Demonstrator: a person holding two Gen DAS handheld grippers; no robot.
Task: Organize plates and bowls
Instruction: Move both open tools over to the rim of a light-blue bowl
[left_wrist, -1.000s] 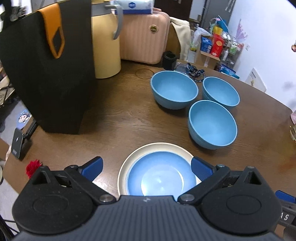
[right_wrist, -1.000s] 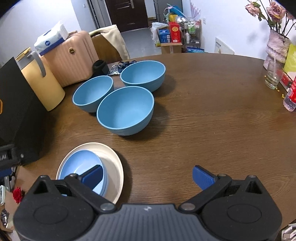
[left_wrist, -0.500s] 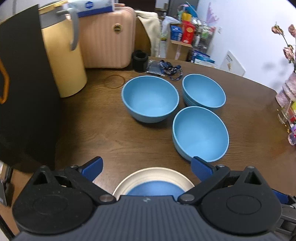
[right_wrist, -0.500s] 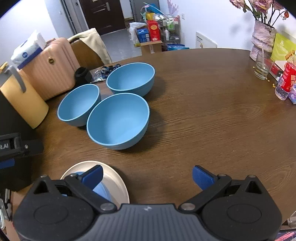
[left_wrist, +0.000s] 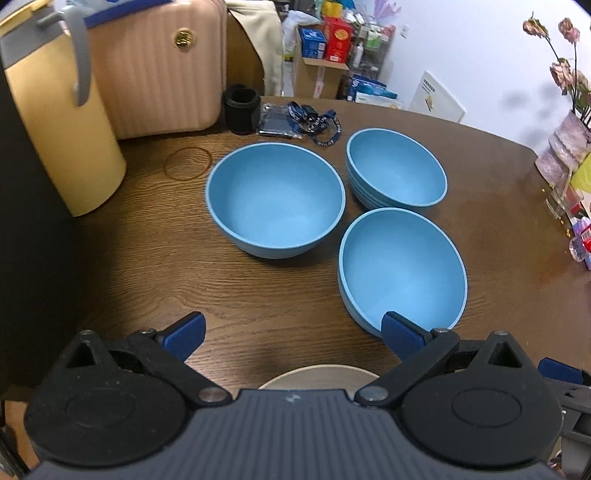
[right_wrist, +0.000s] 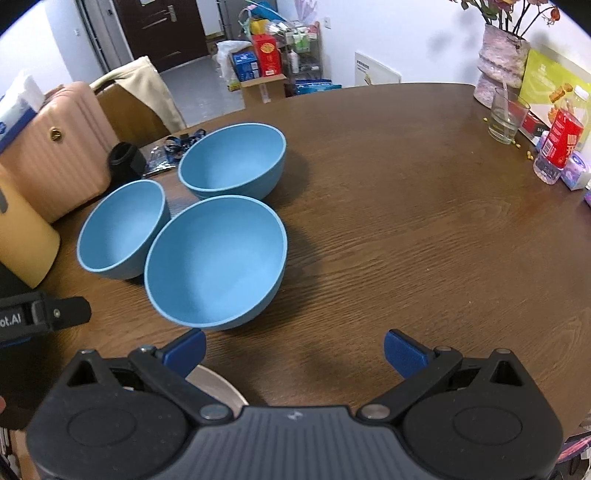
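Three blue bowls stand close together on the brown wooden table (right_wrist: 406, 240): a left bowl (left_wrist: 275, 197), a far right bowl (left_wrist: 397, 168) and a near right bowl (left_wrist: 402, 266). The same near bowl (right_wrist: 216, 260) lies just ahead of my right gripper. A cream plate (left_wrist: 319, 376) shows only as a rim under my left gripper (left_wrist: 293, 334), which is open and empty above the table. My right gripper (right_wrist: 295, 350) is open and empty; the plate's edge (right_wrist: 218, 386) sits under its left finger.
A yellow jug (left_wrist: 55, 122), a pink suitcase (left_wrist: 155, 70), a black cup (left_wrist: 242, 110) and a blue lanyard (left_wrist: 314, 122) stand at the back left. A vase (right_wrist: 504, 61), a glass (right_wrist: 508, 118) and a red bottle (right_wrist: 559, 144) line the right edge.
Both grippers have moved forward towards the bowls. The plate with the blue dish has slid almost out of view beneath them. Both stay open.
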